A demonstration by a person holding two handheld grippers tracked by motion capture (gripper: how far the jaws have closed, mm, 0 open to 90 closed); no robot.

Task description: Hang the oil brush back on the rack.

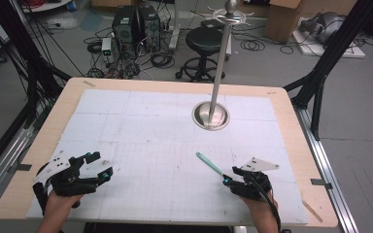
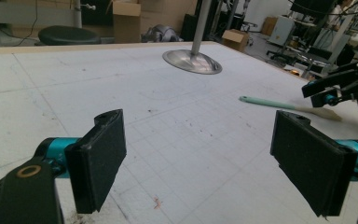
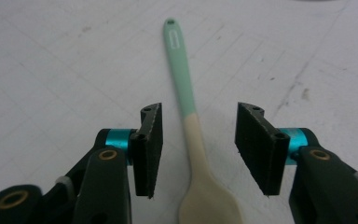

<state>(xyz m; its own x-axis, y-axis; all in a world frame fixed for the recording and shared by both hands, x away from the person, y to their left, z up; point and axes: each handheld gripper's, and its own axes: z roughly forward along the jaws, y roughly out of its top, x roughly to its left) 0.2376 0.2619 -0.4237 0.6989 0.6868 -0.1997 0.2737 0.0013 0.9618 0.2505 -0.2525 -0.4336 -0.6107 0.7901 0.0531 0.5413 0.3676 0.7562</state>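
A spoon with a mint-green handle and a cream bowl (image 3: 191, 121) lies flat on the white mat, its handle pointing away toward the table's middle (image 1: 210, 163). My right gripper (image 3: 198, 140) straddles the spoon's neck, one pad on each side with a gap to each, so it is open and not pressing. In the high view that gripper (image 1: 229, 180) sits at the near right, over the spoon's bowl end. My left gripper (image 1: 99, 167) rests at the near left, wide open with nothing between its pads (image 2: 98, 161). The left gripper view also shows the spoon (image 2: 279, 105) far right.
A steel pole rises from a round metal base (image 1: 211, 116) set in the mat right of centre (image 2: 192, 61). The white gridded mat (image 1: 141, 145) covers most of the wooden table. Stool, computers and cables stand on the floor beyond the far edge.
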